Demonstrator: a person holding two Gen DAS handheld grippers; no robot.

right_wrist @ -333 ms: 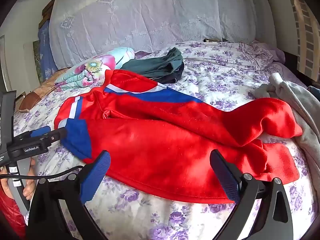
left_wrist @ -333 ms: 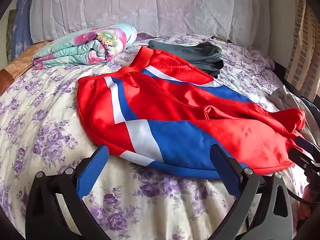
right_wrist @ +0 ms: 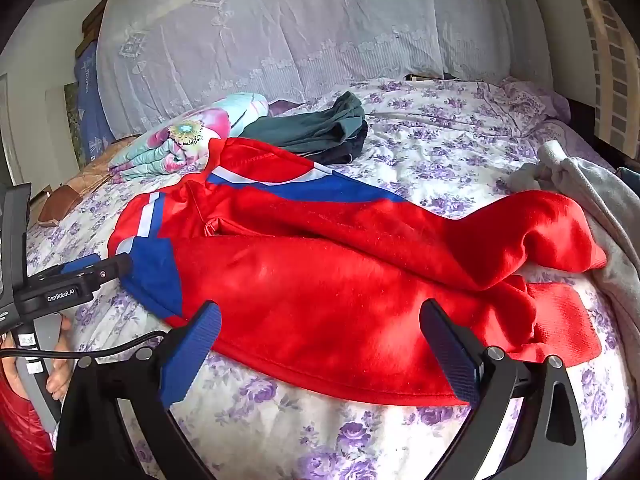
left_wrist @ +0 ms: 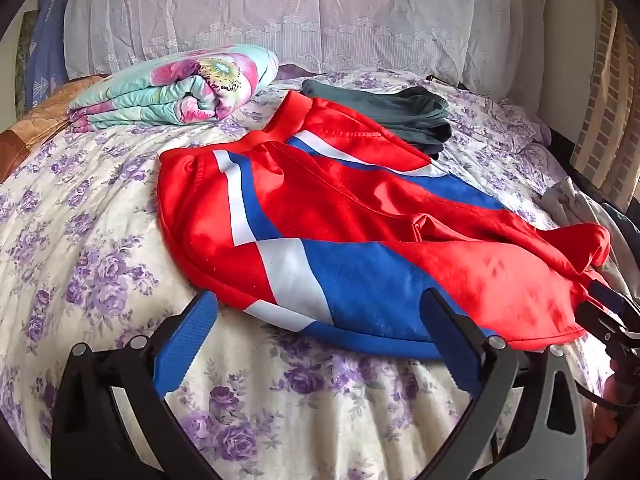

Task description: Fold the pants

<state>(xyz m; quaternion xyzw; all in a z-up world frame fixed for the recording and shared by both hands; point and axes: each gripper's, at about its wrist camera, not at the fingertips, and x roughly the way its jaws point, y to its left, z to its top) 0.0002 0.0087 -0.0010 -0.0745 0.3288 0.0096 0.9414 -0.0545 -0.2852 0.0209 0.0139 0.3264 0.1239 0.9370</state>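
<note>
Red pants with blue and white stripes lie spread and rumpled across the floral bed; they also show in the right wrist view, legs bunched toward the right. My left gripper is open and empty, just in front of the waist end's near edge. My right gripper is open and empty, at the near edge of the red leg. The left gripper also shows at the left of the right wrist view, by the blue waist corner. The right gripper shows at the right edge of the left wrist view.
A folded floral quilt and a dark green folded garment lie behind the pants. A grey garment lies at the bed's right side. A lace-covered headboard stands at the back. The bedsheet extends left.
Both grippers have edged slightly closer to the pants. Their jaws stay open and the pants have not moved.
</note>
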